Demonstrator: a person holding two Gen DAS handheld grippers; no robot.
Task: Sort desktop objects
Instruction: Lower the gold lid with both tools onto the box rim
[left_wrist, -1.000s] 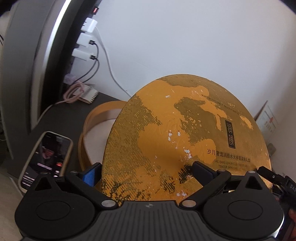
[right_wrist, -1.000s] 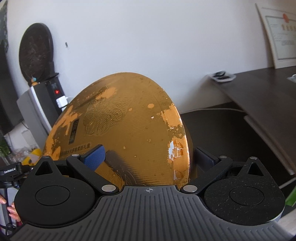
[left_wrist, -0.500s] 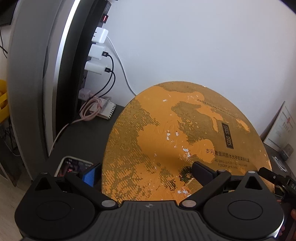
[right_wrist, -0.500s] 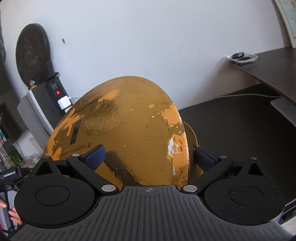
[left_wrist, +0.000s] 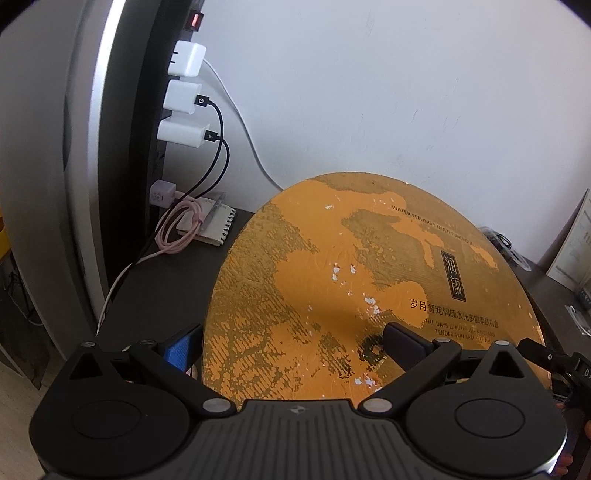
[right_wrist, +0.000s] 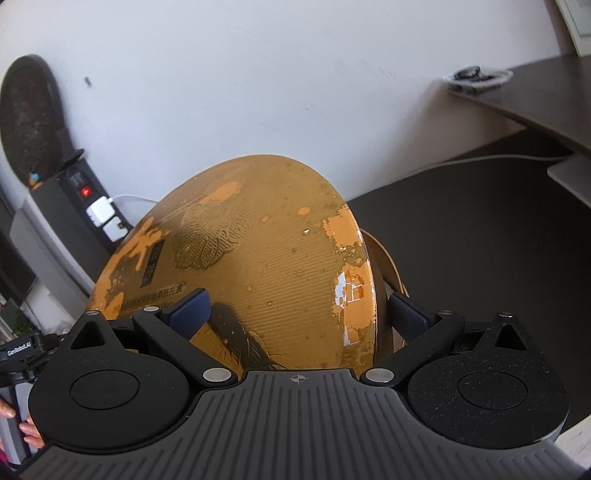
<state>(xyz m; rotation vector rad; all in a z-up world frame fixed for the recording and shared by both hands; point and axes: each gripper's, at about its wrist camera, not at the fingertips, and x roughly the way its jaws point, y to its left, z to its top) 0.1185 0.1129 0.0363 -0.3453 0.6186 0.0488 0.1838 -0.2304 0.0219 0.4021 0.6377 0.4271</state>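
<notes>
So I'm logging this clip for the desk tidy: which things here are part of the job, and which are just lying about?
In the job:
lid, gold and round
left claw, clamped on lid
right claw, clamped on lid
box base, under lid

Lying about:
chargers
pink cable
notepad
tray

The left black two-finger gripper (left_wrist: 293, 341) has its jaws spread wide, one blue-padded finger (left_wrist: 183, 345) off the left rim and the dark finger (left_wrist: 404, 343) lying over the top face of the round worn gold lid (left_wrist: 369, 288). The right black two-finger gripper (right_wrist: 297, 314) is likewise spread, straddling the lid's right rim. A person's fingertips (right_wrist: 31, 432) wrap a handle at the lower left of the right wrist view.
</notes>
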